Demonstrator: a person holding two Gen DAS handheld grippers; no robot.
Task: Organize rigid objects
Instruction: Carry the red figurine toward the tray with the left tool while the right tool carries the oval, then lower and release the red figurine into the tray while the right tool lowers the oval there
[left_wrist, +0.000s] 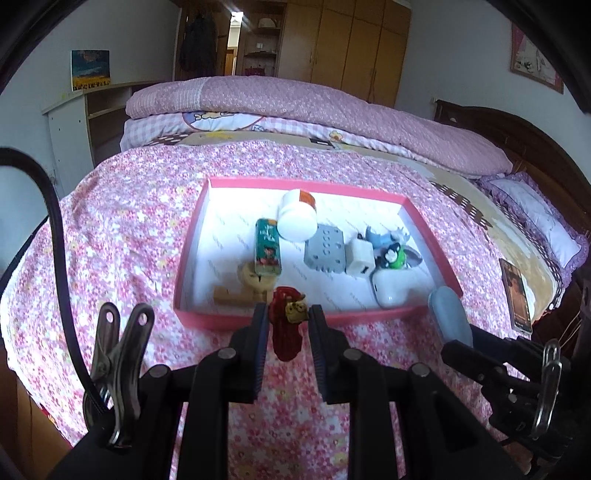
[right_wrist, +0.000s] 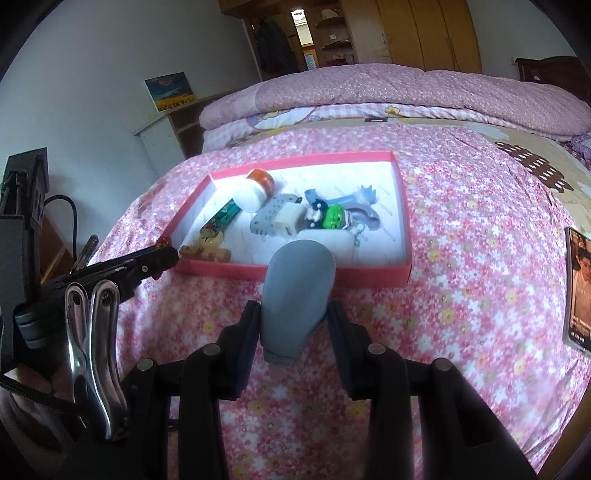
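Both grippers hover level over the bedspread (right_wrist: 480, 229), pointing at the pink tray (left_wrist: 295, 182) at twelve o'clock. Right gripper (right_wrist: 293, 321) pinches one grey scoop (right_wrist: 299, 291) whose bowl overlaps the tray's near rim. Left gripper (left_wrist: 286, 321) clamps one red figurine (left_wrist: 286, 325) just short of that rim. Inside lie one white jar (left_wrist: 297, 218), one earbud case (left_wrist: 391, 291), one grey block (left_wrist: 325, 249), one green box (left_wrist: 266, 245), one charger (left_wrist: 360, 256).

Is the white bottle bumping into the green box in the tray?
Touching. In the left wrist view the white bottle lies on its side with its rounded bottom pressed against the far end of the green box, no gap between them, inside the pink tray.
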